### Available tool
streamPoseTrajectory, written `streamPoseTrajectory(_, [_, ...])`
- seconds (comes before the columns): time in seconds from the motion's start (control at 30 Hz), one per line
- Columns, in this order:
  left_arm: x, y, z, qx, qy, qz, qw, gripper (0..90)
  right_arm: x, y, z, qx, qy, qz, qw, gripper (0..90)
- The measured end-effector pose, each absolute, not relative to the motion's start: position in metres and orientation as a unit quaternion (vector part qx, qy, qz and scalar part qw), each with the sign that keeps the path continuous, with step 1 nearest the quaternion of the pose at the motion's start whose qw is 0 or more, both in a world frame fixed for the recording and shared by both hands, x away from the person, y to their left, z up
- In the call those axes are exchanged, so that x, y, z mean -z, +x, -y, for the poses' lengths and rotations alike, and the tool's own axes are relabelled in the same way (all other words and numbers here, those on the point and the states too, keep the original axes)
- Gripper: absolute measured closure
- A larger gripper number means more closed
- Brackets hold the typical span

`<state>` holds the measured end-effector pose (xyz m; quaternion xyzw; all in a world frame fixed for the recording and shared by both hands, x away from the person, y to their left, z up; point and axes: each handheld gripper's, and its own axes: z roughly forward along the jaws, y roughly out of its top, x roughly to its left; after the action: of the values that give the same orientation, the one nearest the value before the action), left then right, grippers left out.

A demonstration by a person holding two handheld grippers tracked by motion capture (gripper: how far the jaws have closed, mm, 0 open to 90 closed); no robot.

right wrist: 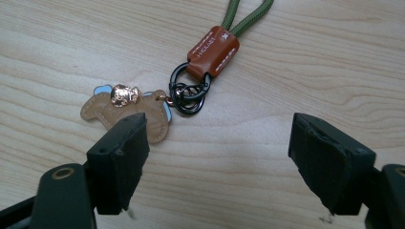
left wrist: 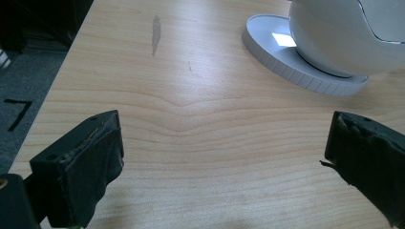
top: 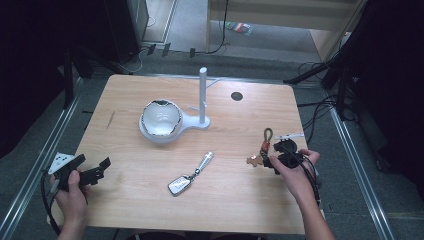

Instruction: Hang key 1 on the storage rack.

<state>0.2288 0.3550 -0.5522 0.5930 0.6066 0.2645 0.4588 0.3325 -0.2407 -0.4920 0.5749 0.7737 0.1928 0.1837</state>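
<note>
A keyring [top: 264,147] with a green cord loop, a brown leather tab [right wrist: 213,51], black rings and a tan animal-shaped charm [right wrist: 125,110] lies flat on the table at the right. My right gripper [top: 272,159] hovers over it, open, its jaws wide apart with the charm just beyond one fingertip [right wrist: 122,152]. A silver car key fob [top: 180,184] on a metal clip lies at the table's middle front. My left gripper [top: 95,172] is open near the front left corner, with bare wood between its jaws. A white bowl-shaped dish [top: 161,120] on a white stand with an upright post [top: 203,95] is at the centre.
The dish's ribbed white base [left wrist: 291,67] lies ahead and to the right of the left gripper. A small dark round disc [top: 236,96] sits at the back right of the wooden table [top: 125,100]. Cables and dark stands surround the table on the floor.
</note>
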Motion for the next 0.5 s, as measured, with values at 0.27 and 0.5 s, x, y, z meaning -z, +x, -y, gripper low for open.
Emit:
streamPoseTrajectory(0.27, [0.552, 0.229, -0.355, -0.264, 0.594, -0.606, 0.458, 0.0, 0.487, 0.350, 0.241, -0.178, 0.588, -0.773, 0.154, 21.6])
streamPoseTrajectory(0.5, [0.552, 0.229, -0.355, -0.264, 0.593, -0.606, 0.459, 0.0, 0.489, 0.364, 0.237, -0.161, 0.596, -0.775, 0.137, 21.6])
